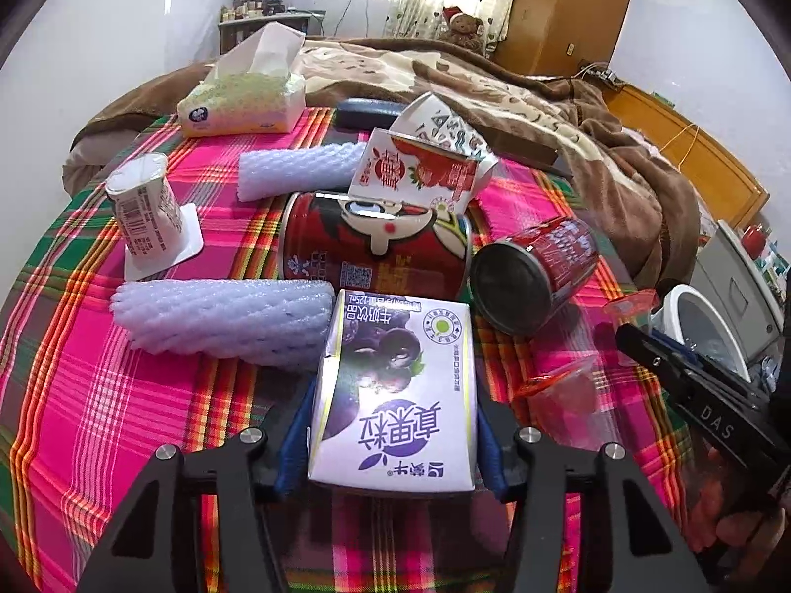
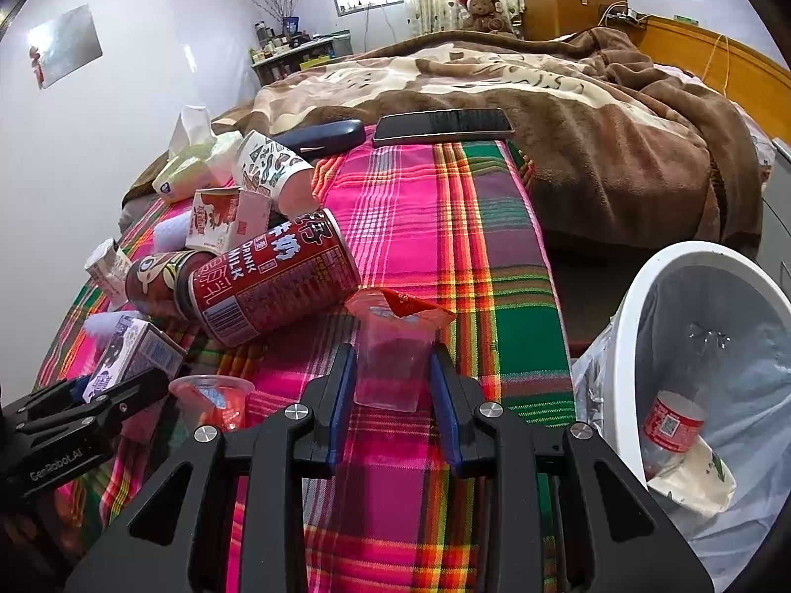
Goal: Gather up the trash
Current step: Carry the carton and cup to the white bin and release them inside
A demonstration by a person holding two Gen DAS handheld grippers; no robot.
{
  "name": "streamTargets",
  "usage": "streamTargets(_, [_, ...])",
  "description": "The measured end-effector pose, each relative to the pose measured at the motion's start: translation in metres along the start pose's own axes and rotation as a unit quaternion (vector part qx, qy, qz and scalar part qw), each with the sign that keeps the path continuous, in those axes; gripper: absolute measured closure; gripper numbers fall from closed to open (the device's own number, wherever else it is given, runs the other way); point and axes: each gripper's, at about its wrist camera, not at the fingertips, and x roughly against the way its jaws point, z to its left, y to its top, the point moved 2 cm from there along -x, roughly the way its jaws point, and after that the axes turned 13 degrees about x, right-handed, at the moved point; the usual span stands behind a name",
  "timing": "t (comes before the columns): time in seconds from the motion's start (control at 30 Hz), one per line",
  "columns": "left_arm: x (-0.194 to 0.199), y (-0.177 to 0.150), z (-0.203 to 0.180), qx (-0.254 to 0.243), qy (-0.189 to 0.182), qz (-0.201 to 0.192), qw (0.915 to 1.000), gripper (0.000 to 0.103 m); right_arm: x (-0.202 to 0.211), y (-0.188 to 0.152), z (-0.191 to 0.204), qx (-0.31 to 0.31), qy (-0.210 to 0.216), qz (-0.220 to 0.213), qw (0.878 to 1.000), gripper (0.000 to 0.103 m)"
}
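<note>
My left gripper (image 1: 393, 390) is shut on a purple-and-white milk carton (image 1: 395, 390) just above the plaid cloth; it also shows in the right wrist view (image 2: 131, 356). My right gripper (image 2: 393, 370) is shut on a clear plastic cup (image 2: 390, 356) with a torn red lid. Two red milk cans (image 1: 373, 247) (image 1: 534, 274) lie behind the carton. A strawberry carton (image 1: 415, 173), a paper cup (image 1: 445, 131), a yogurt cup (image 1: 143, 212) and two white foam nets (image 1: 222, 318) lie around them. A white bin (image 2: 637, 336) with a grey liner stands at the right.
A tissue pack (image 1: 242, 99), a dark glasses case (image 2: 321, 138) and a phone (image 2: 442, 126) lie at the cloth's far edge. A second clear cup (image 2: 212, 398) stands beside the left gripper. A bottle (image 2: 672, 427) and paper cup lie in the bin. A brown blanket (image 2: 568, 113) covers the bed behind.
</note>
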Motion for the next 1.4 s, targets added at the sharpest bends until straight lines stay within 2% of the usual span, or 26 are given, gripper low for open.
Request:
streamTargets(0.33, [0.025, -0.004, -0.01, -0.012, -0.011, -0.02, 0.9997, 0.047, 0.022, -0.002, 0.0, -0.008, 0.005, -0.023, 1.0, 0.072])
streamTargets(0.53, [0.039, -0.011, -0.017, -0.015, -0.039, -0.022, 0.9989, 0.047, 0.036, -0.008, -0.005, -0.018, 0.006, -0.035, 0.999, 0.072])
streamTargets(0.67, [0.039, -0.024, -0.026, -0.029, -0.04, -0.012, 0.9987, 0.047, 0.042, -0.016, -0.009, -0.028, 0.003, -0.038, 0.999, 0.072])
streamTargets(0.77, [0.036, -0.037, -0.032, -0.032, -0.055, 0.001, 0.998, 0.047, 0.044, -0.023, -0.011, -0.029, 0.0, -0.033, 0.999, 0.072])
streamTargets(0.87, [0.037, -0.049, -0.041, -0.054, -0.035, -0.011, 0.9978, 0.047, 0.047, -0.03, -0.014, -0.032, -0.004, -0.029, 0.999, 0.072])
streamTargets(1.03, [0.035, -0.069, -0.05, -0.079, -0.028, -0.006, 0.9965, 0.047, 0.051, -0.036, -0.016, -0.04, -0.008, -0.03, 0.999, 0.072])
streamTargets(1.2, [0.039, -0.08, -0.055, -0.084, -0.051, -0.003, 0.9952, 0.047, 0.056, -0.038, -0.015, -0.042, -0.008, -0.034, 0.998, 0.072])
streamTargets(1.4, [0.053, -0.072, -0.067, -0.089, -0.083, -0.006, 0.9925, 0.047, 0.068, -0.04, -0.023, -0.049, -0.015, -0.05, 0.997, 0.072])
